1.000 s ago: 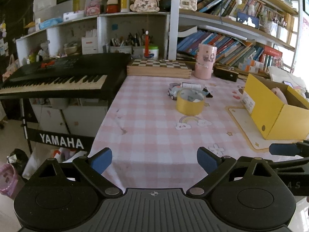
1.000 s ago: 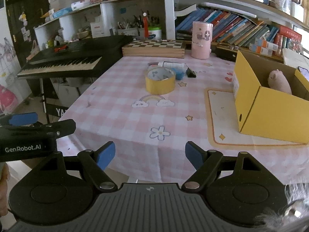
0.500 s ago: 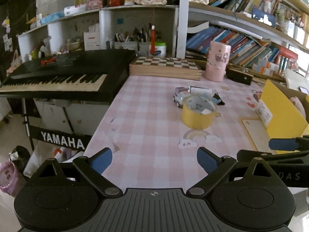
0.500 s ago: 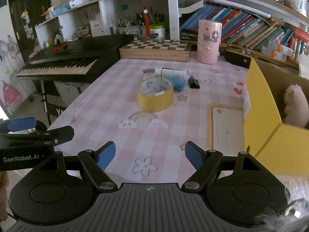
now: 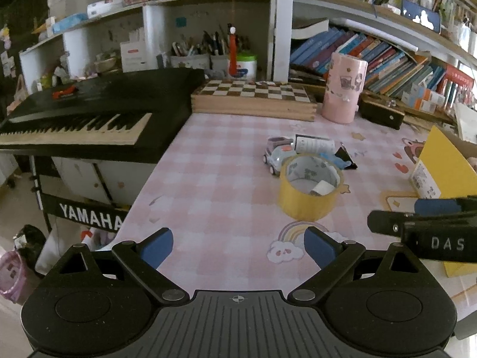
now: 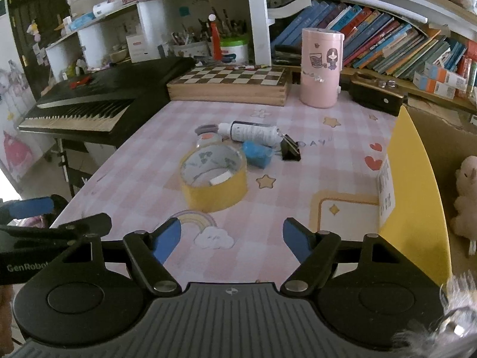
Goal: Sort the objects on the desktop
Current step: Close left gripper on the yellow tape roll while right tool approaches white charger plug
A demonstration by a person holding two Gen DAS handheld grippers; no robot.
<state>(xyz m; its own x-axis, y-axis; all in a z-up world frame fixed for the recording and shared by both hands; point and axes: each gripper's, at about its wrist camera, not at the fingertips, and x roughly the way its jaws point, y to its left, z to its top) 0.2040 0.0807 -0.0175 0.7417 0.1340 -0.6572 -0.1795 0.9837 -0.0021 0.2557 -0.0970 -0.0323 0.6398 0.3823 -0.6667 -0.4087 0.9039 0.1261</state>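
Tape roll (image 6: 214, 178) lies just ahead of right tool (image 6: 232, 240), jaws spread and empty; left tool (image 5: 238, 246) likewise. Centre jaws astride it before clamping.

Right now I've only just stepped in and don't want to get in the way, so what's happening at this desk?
A person holds a gripper in each hand over the near edge of the pink checked table. The left gripper and right gripper are both open and hold nothing. Ahead lie a roll of yellow tape, a toy car, a white tube, a blue object and a black binder clip. A yellow box stands to the right. Nothing is picked up yet.
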